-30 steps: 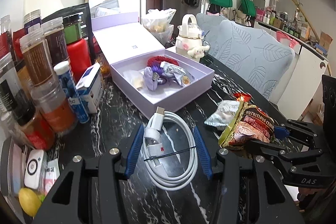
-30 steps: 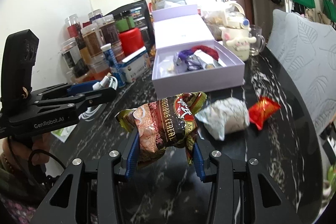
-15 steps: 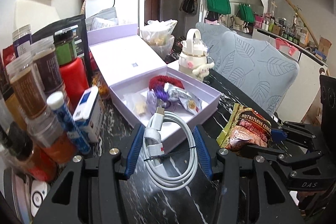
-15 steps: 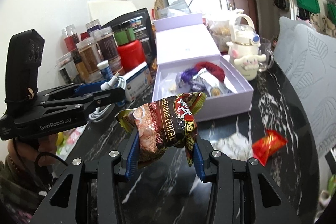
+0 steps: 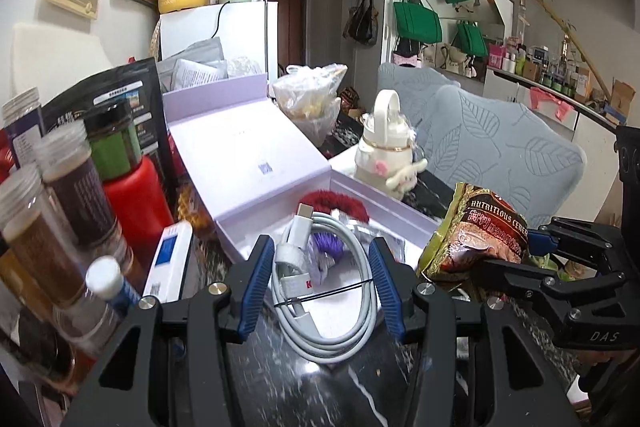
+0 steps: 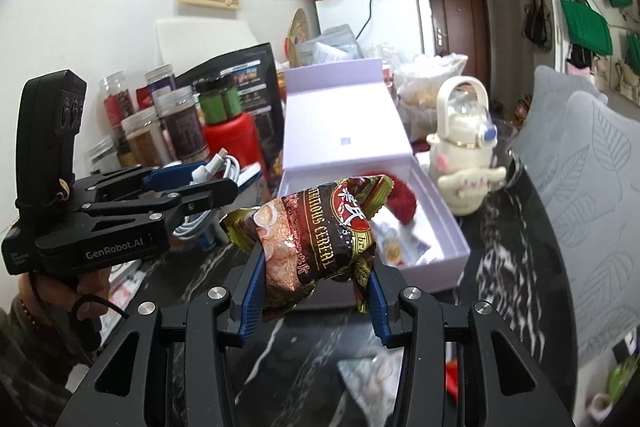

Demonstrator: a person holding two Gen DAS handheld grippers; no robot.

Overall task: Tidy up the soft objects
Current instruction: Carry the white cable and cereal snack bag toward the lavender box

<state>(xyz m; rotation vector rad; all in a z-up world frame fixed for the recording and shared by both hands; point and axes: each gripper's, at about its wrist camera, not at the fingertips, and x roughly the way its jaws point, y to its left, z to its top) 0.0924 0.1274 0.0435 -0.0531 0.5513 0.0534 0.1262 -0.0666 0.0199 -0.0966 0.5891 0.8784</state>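
nearing lilac box (image 5: 404, 215) since earlier: left gripper (image 5: 322, 277) clamps cable coil (image 5: 332, 291), right gripper (image 6: 316, 277) grips cereal packet (image 6: 320, 235).

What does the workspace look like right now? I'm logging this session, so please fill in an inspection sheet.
Surface: black marble-patterned table, crowded along its left side.
Job's things: open lilac box holding a red fluffy item and small packets; cereal packet; coiled white cable.
Clutter: spice jars, red bottle, white character kettle, a silver packet and a red wrapper on the table near the right tongs.
Grippers: left tongs closed on the coiled white cable; right tongs closed on the cereal packet, both lifted in front of the box.
Cables: a thin black cord at the hand holding the left tongs.
Surroundings: white fridge, grey leaf-patterned chairs, green bags on the wall.
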